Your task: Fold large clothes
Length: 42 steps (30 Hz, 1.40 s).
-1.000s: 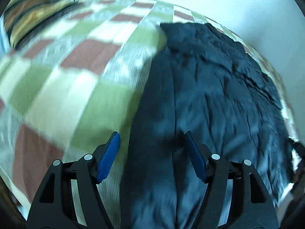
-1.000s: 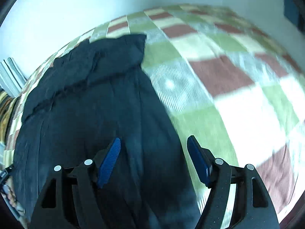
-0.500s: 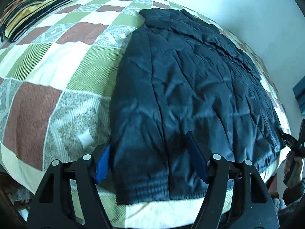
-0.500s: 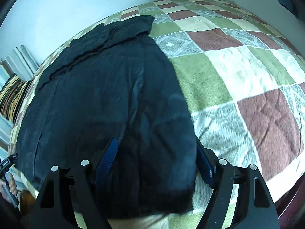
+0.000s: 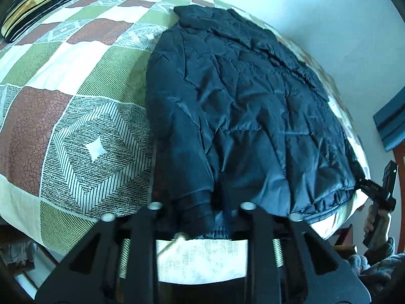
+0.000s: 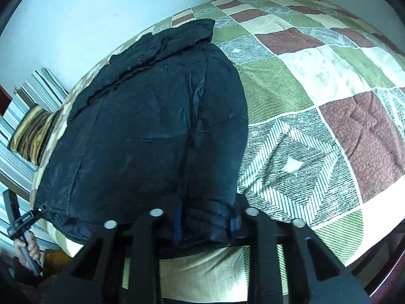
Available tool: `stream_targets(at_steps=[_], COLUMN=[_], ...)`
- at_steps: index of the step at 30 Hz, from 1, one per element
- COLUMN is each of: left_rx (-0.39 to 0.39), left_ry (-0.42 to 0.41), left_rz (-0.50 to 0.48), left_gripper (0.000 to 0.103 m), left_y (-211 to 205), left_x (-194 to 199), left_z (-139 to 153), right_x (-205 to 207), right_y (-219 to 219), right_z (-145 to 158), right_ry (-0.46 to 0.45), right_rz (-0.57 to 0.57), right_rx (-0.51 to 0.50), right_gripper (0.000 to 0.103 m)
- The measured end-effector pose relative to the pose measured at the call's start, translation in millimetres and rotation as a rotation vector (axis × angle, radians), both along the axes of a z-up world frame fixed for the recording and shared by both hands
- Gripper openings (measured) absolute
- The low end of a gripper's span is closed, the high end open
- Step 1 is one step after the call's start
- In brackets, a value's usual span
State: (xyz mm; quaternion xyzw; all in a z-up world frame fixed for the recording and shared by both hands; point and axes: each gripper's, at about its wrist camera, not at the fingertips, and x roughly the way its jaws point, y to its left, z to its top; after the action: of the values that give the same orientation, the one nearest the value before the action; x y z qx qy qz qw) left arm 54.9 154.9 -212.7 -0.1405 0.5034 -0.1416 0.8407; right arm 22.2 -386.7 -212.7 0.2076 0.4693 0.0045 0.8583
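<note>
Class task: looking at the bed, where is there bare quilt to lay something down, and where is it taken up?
Bare checked quilt runs from the jacket's sleeve edge out to the striped pillow, and from its other side across the squares. The near edge is crowded: left gripper and right gripper, jaws closing, have the jacket's hem between them.

The dark quilted puffer jacket (image 5: 253,116) hides the left tool's (image 5: 202,224) fingertips. A striped pillow (image 5: 38,5) is cut off at the frame edge.
</note>
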Motion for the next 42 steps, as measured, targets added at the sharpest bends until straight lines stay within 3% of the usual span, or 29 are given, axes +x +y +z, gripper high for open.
stream_targets(at_steps=[7,11,15,21,27,35,42], left_rx=[-0.051,-0.186,-0.242,-0.223,-0.19,-0.163,-0.073], left_ry=[-0.065,-0.113,-0.158,-0.217,-0.214,-0.14,-0.095], left_rz=[0.023,0.068,0.091,0.103,0.14,0.181,0.156], left_gripper=[0.011,0.01,0.01,0.01,0.01,0.01,0.01], left_y=[5,20,26,17,9,5,-16], left_x=[-12,-15,-1,53,131,236,302], left_z=[22,47,72,103,104,80,49], right_x=[-10,-13,-1,46,115,212,275], right_y=[-3,-15,-23,-30,-42,-53,-59], right_z=[13,27,46,80,89,69,18], right_ry=[-0.05,-0.1,-0.17,-0.27,-0.286,-0.22,-0.09], right_rz=[-0.008,-0.022,-0.014,0.006,-0.006,-0.05,-0.093], right_rx=[0.092,0.222,0.336,0.377,0.381,0.383,0.372], right_gripper=[0.013,0.012,0.012,0.011,0.011,0.011,0.011])
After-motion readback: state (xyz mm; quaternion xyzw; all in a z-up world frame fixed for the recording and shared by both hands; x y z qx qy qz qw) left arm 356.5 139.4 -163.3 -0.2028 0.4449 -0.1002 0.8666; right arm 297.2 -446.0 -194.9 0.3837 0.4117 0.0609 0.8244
